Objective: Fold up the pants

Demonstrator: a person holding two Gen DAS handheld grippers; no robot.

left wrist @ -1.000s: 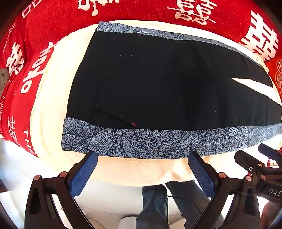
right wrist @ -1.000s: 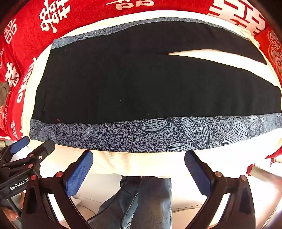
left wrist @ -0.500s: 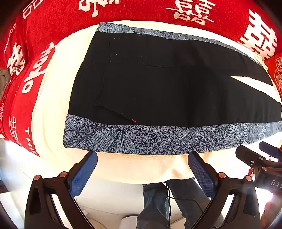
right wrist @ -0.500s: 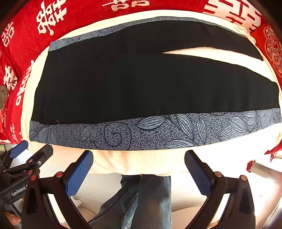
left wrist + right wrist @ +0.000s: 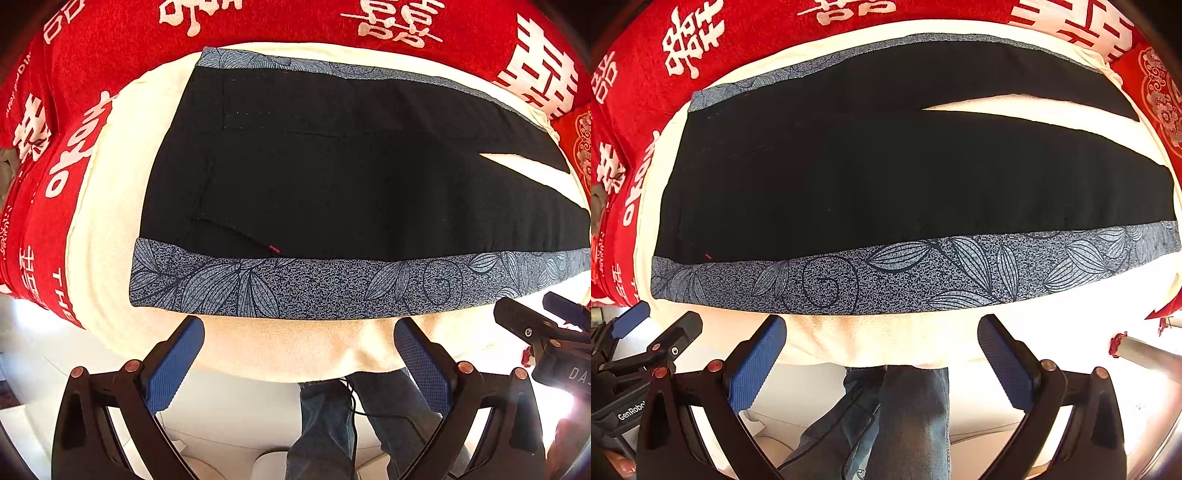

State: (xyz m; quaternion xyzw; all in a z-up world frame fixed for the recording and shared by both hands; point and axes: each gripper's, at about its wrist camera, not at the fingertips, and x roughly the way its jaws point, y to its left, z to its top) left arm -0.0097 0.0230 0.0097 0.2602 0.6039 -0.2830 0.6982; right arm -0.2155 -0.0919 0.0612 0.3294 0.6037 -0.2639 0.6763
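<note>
my left gripper (image 5: 299,328) hangs with its jaws spread wide, nothing between the blue pads, and my right gripper (image 5: 882,326) is the same, agape and empty. the pants (image 5: 332,184) lie flat straight ahead of both, spread on a cream towel (image 5: 295,347) over a red blanket (image 5: 295,26). their long axis runs crosswise to my fingers, from left to right: the waist end sits ahead and to the left of my left gripper, and the two legs part into a narrow v far off to the right, ahead and right of my right gripper. the patterned blue side band (image 5: 886,277) is the near edge, just ahead of both sets of fingertips but not touching them.

i judge the coming move turns on that near band: each gripper is about equally close to it, left nearer the waist, right nearer the legs, so both could pinch the edge and carry it away from me onto the far leg.

as for writing, "genrobo" reads on the left gripper's body seen from the right wrist, and "da" on the right gripper (image 5: 546,332) seen from the left wrist. the blanket carries white double-happiness characters, and beside them the letters "the".
</note>
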